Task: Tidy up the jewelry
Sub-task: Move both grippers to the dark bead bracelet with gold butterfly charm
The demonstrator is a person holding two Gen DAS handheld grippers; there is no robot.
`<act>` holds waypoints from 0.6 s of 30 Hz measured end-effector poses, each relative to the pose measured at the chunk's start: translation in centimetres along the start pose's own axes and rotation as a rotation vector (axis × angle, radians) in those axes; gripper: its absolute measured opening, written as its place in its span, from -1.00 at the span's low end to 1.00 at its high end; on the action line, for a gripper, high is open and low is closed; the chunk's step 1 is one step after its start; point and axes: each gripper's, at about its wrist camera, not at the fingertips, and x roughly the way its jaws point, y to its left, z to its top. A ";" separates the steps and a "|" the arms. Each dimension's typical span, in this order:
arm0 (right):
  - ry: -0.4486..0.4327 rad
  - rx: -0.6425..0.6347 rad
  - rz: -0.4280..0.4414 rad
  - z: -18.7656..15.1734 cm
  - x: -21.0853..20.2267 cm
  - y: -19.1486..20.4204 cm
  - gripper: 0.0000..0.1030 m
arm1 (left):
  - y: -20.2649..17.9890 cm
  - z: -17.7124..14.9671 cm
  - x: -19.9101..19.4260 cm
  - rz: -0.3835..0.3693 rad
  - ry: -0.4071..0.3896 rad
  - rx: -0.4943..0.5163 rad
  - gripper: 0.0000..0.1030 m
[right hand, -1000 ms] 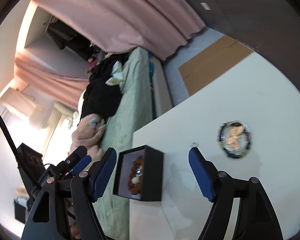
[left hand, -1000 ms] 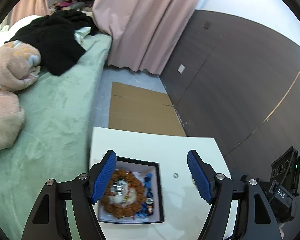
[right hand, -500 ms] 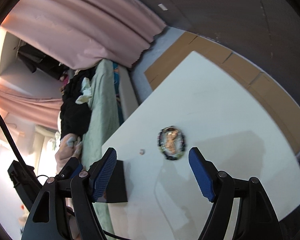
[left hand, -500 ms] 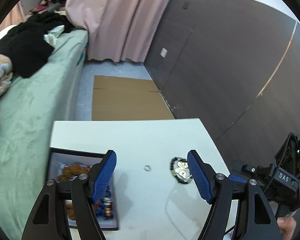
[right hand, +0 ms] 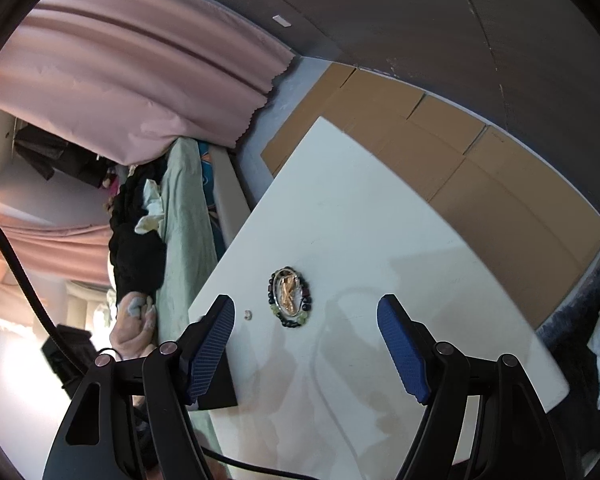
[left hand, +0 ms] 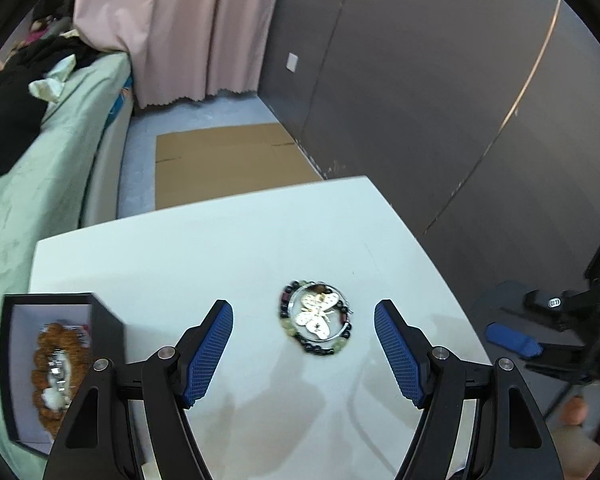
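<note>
A dark bead bracelet with a gold butterfly piece and a silver ring inside it [left hand: 317,322] lies on the white table [left hand: 220,248]. It also shows in the right wrist view [right hand: 290,297]. A small silver ring [right hand: 248,314] lies left of it. A black jewelry box [left hand: 52,364] holding a brown bead bracelet [left hand: 58,372] stands at the table's left edge; its dark side shows in the right wrist view [right hand: 218,388]. My left gripper [left hand: 304,354] is open and empty, just short of the bead bracelet. My right gripper [right hand: 306,354] is open and empty, nearer than the bracelet.
A green bed [left hand: 40,168] with black clothes runs along the table's left side. Flat cardboard [left hand: 228,164] lies on the floor beyond the table. A dark panelled wall [left hand: 440,100] stands at the right, pink curtains [left hand: 172,32] behind. The right gripper's blue fingers [left hand: 514,344] show at the right edge.
My left gripper swung right from above the jewelry box to face the bead bracelet. My right gripper also turned right, so the box slid behind its left finger.
</note>
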 end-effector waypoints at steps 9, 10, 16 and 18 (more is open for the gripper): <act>-0.004 0.041 0.017 0.7 -1.3 -1.8 0.45 | -2.0 -0.6 4.4 0.075 0.082 0.060 0.44; -0.004 0.042 0.019 0.7 -1.4 -1.9 0.45 | -2.2 -0.8 4.8 0.090 0.088 0.067 0.44; 0.002 0.049 0.029 1.0 -1.7 -2.2 0.45 | -2.8 -0.9 6.6 0.152 0.081 0.098 0.44; 0.002 0.052 0.032 1.0 -1.8 -2.3 0.45 | -3.0 -1.0 7.0 0.160 0.079 0.112 0.44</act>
